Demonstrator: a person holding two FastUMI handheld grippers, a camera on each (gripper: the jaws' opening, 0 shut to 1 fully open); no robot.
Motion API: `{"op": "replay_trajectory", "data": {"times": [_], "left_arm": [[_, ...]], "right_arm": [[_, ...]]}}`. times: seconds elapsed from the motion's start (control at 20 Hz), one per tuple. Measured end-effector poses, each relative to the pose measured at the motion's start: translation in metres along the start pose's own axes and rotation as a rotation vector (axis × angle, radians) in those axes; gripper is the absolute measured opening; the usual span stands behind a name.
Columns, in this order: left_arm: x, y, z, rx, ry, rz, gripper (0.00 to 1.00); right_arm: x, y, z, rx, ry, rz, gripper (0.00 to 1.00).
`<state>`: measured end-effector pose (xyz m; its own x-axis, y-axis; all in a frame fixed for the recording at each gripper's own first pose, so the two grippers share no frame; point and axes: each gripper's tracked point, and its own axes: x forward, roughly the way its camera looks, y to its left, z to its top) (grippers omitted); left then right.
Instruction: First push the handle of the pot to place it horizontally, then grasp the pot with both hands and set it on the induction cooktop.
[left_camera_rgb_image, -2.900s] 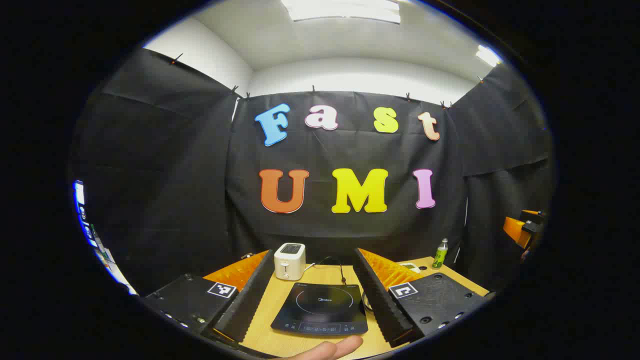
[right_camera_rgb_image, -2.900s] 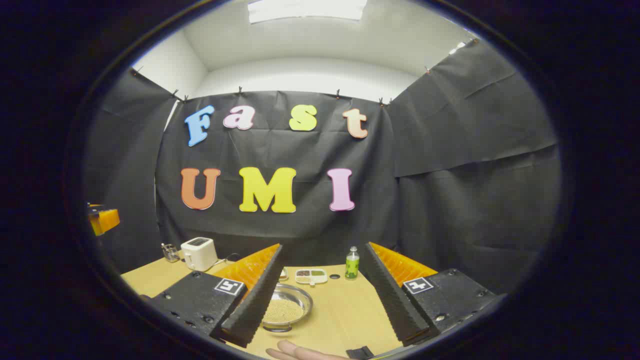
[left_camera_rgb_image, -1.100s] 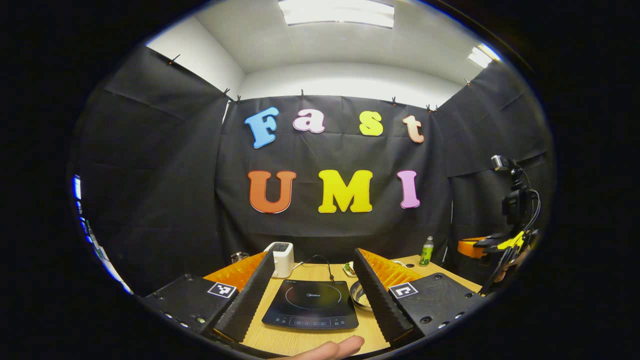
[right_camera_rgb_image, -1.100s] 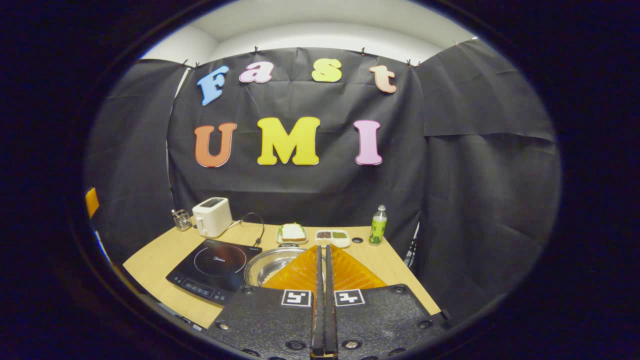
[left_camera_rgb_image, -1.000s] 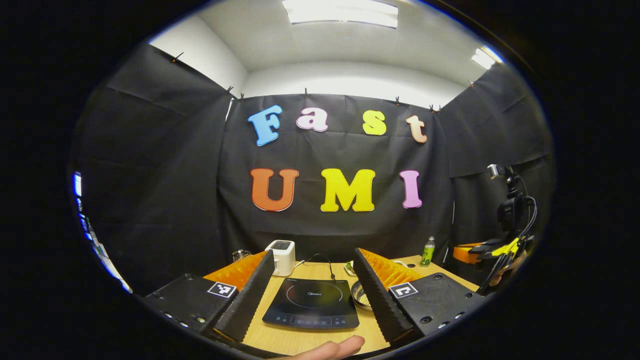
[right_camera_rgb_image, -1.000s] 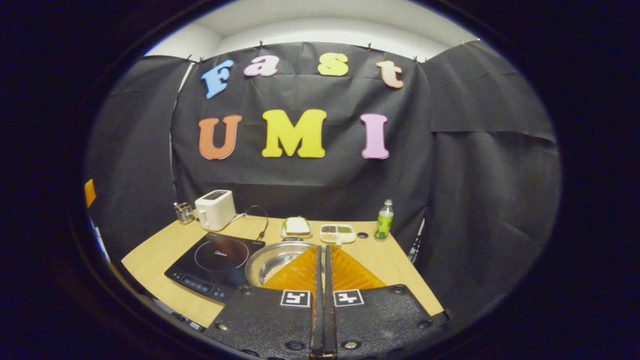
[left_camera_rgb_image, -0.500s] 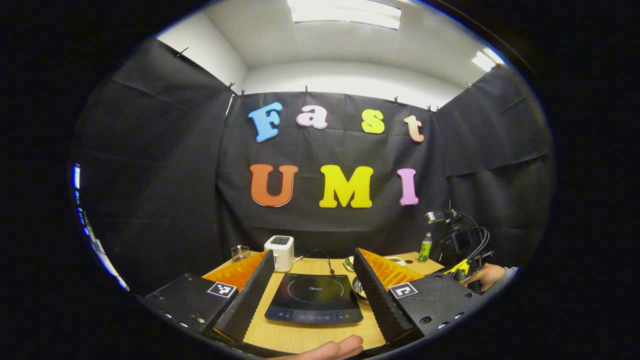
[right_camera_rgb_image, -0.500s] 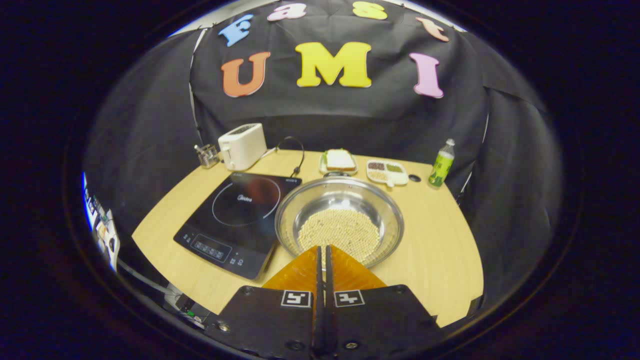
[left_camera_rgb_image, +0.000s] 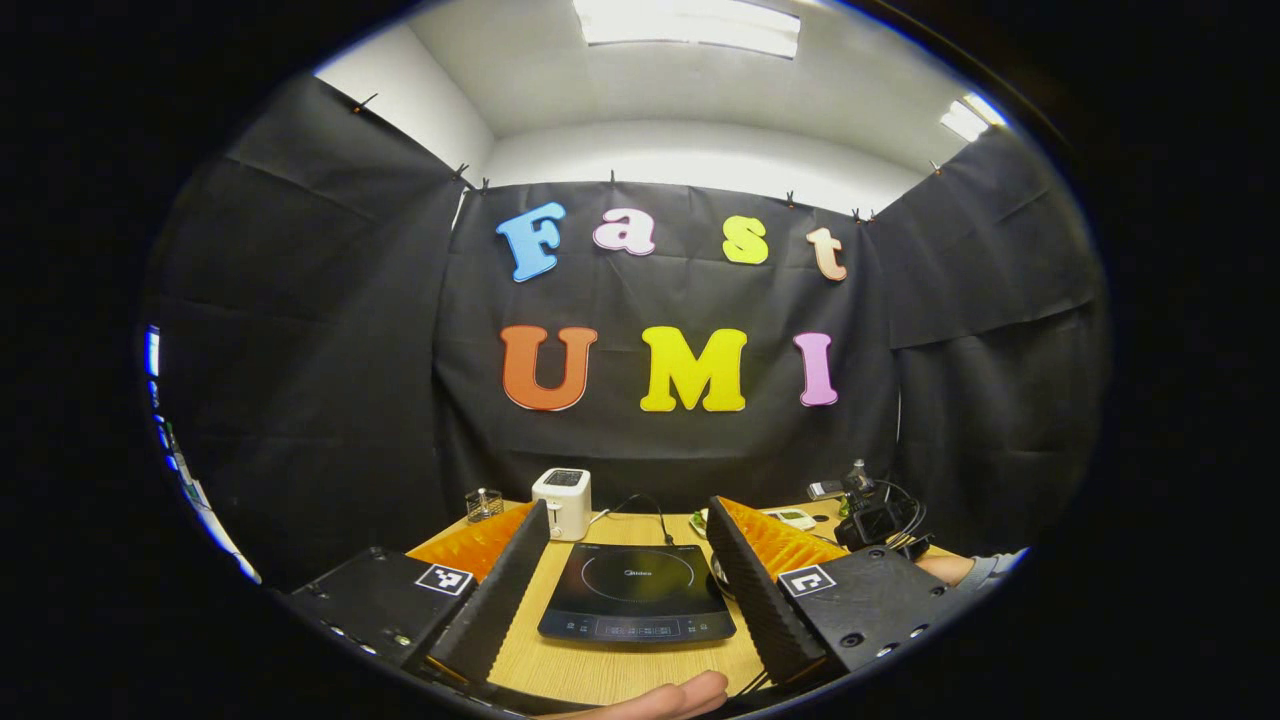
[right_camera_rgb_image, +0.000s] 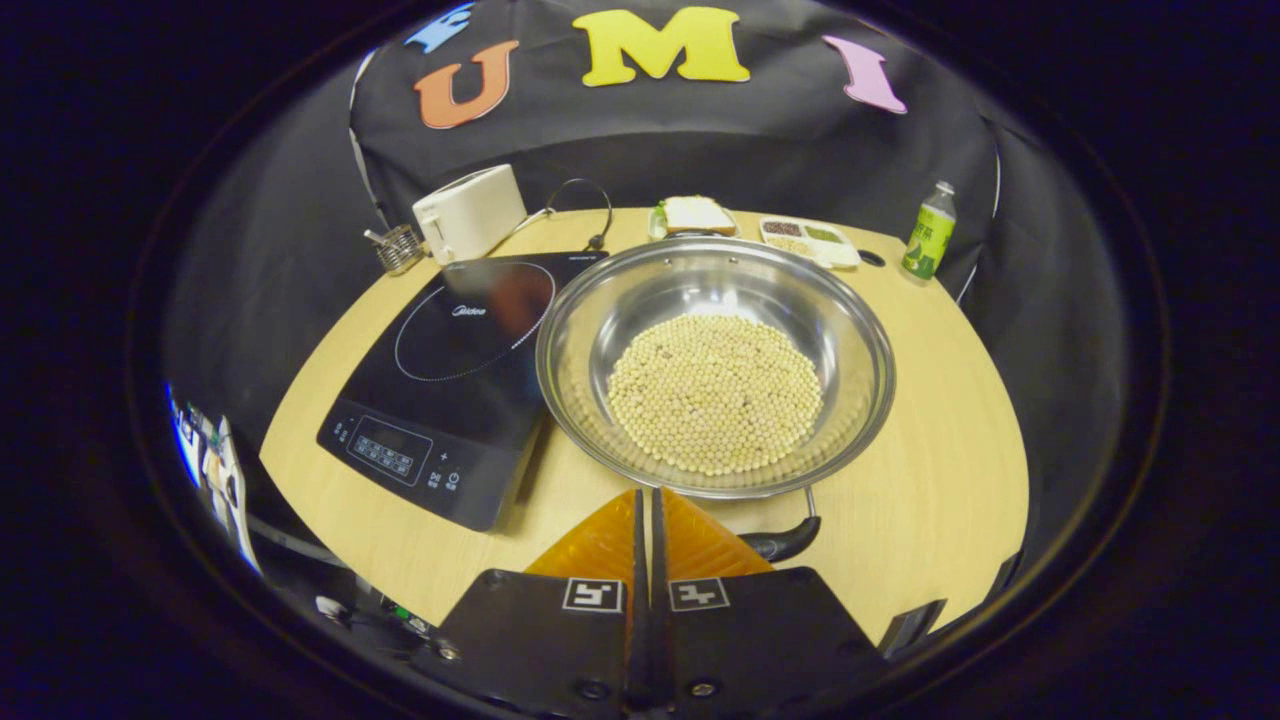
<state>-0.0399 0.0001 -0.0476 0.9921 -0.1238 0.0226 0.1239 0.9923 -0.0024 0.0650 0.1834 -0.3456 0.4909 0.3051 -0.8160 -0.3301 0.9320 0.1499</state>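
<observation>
Table (right_camera_rgb_image: 950, 500) of pale wood spans the right gripper view, carrying everything else. Next in size, the pot (right_camera_rgb_image: 715, 365), a wide steel bowl-like pan with a layer of pale round beans (right_camera_rgb_image: 715, 390) in its bottom, sits on the table just right of the induction cooktop (right_camera_rgb_image: 450, 370), its left rim at or slightly over the cooktop's right edge. A dark handle (right_camera_rgb_image: 785, 543) juts from the pot's near rim, tilted toward the right, just beside the right gripper (right_camera_rgb_image: 645, 500), whose fingers are pressed together with nothing between them, their tips close to the pot's near rim.

At the far side stand a white toaster (right_camera_rgb_image: 470, 212) with a small wire holder (right_camera_rgb_image: 398, 248) to its left, a plate with a sandwich (right_camera_rgb_image: 695, 213), a divided dish (right_camera_rgb_image: 808, 240) of small foods, and a green bottle (right_camera_rgb_image: 928, 240) at the far right.

In the left gripper view, the left gripper (left_camera_rgb_image: 630, 560) is spread wide and holds nothing; the cooktop (left_camera_rgb_image: 637, 595) lies on the table between its fingers, well ahead. A fingertip (left_camera_rgb_image: 670, 697) of the holding hand shows at the near edge. At the right, the other gripper's rig (left_camera_rgb_image: 870, 515) and a sleeve (left_camera_rgb_image: 985, 568) lean over the table.
</observation>
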Motion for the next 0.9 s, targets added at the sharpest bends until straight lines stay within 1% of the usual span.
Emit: {"op": "replay_trajectory", "data": {"times": [0.1, 0.15, 0.25, 0.3, 0.35, 0.6, 0.65, 0.8, 0.85, 0.9], "left_arm": [[0.002, -0.004, 0.000, 0.004, 0.001, -0.005, 0.95], [0.003, -0.007, -0.001, 0.005, 0.009, -0.011, 0.95], [0.002, -0.014, -0.004, 0.003, 0.016, -0.032, 0.95], [0.001, -0.017, -0.003, 0.001, 0.017, -0.038, 0.95], [0.002, -0.017, -0.002, 0.002, 0.018, -0.037, 0.95], [0.002, -0.018, -0.007, 0.024, 0.026, -0.046, 0.95], [0.002, -0.017, -0.006, 0.025, 0.023, -0.045, 0.95], [0.003, -0.018, -0.010, 0.010, 0.028, -0.049, 0.95], [0.003, -0.019, -0.010, 0.010, 0.028, -0.049, 0.95], [0.003, -0.020, -0.008, 0.013, 0.026, -0.050, 0.95]], "right_arm": [[0.002, -0.001, -0.001, 0.019, 0.000, 0.008, 0.01], [0.001, -0.001, -0.003, 0.037, -0.002, 0.014, 0.04], [0.004, 0.001, -0.010, 0.051, 0.024, 0.034, 0.04], [0.006, 0.002, -0.012, 0.070, 0.035, 0.042, 0.01], [0.009, 0.004, -0.014, 0.088, 0.049, 0.047, 0.01], [0.008, -0.001, -0.019, 0.114, 0.048, 0.051, 0.01], [0.011, -0.004, -0.020, 0.124, 0.049, 0.044, 0.00], [0.011, -0.028, -0.019, 0.174, 0.039, -0.022, 0.01], [0.012, -0.034, -0.019, 0.173, 0.033, -0.033, 0.04], [0.011, -0.040, -0.017, 0.179, 0.029, -0.038, 0.04]]}}
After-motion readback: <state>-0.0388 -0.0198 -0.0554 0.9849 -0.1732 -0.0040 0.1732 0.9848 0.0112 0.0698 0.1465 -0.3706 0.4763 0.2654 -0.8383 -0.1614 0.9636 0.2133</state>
